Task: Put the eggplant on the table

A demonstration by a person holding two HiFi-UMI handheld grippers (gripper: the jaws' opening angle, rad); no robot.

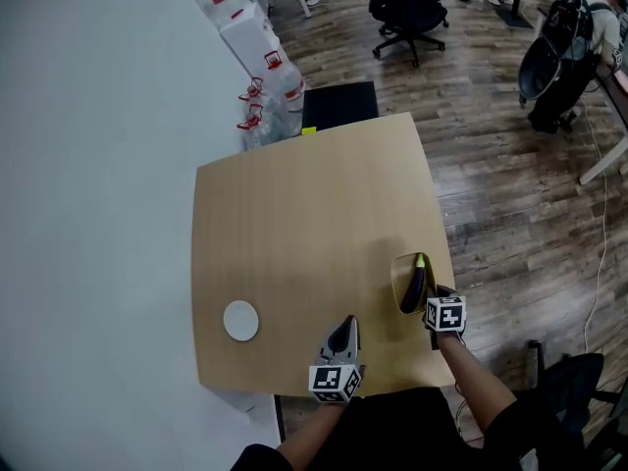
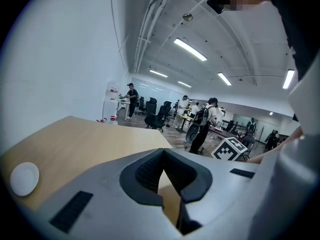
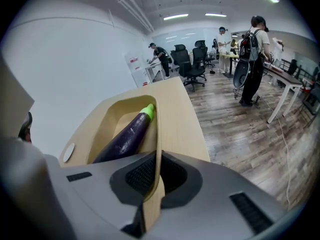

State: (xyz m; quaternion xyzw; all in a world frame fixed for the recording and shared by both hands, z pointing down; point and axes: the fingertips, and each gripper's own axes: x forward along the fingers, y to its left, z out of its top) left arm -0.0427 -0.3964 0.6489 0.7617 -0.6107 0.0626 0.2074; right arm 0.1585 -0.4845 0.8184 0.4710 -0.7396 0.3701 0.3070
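Observation:
A dark purple eggplant [image 1: 413, 287] [image 3: 125, 136] with a green stem lies in a shallow wooden tray [image 1: 396, 279] [image 3: 107, 118] near the right edge of the wooden table [image 1: 294, 214]. My right gripper [image 1: 432, 299] [image 3: 159, 165] is shut on the tray's near rim, the thin wood pinched between its pads. My left gripper [image 1: 347, 326] [image 2: 162, 156] hovers over the table's front edge, left of the tray. Its jaws are shut with nothing between them.
A small white disc [image 1: 240, 320] [image 2: 24, 178] lies near the table's front left corner. Beyond the far edge stand water jugs [image 1: 257, 37], a black box [image 1: 339, 104] and an office chair [image 1: 407, 8]. A white wall runs along the left; people stand further back.

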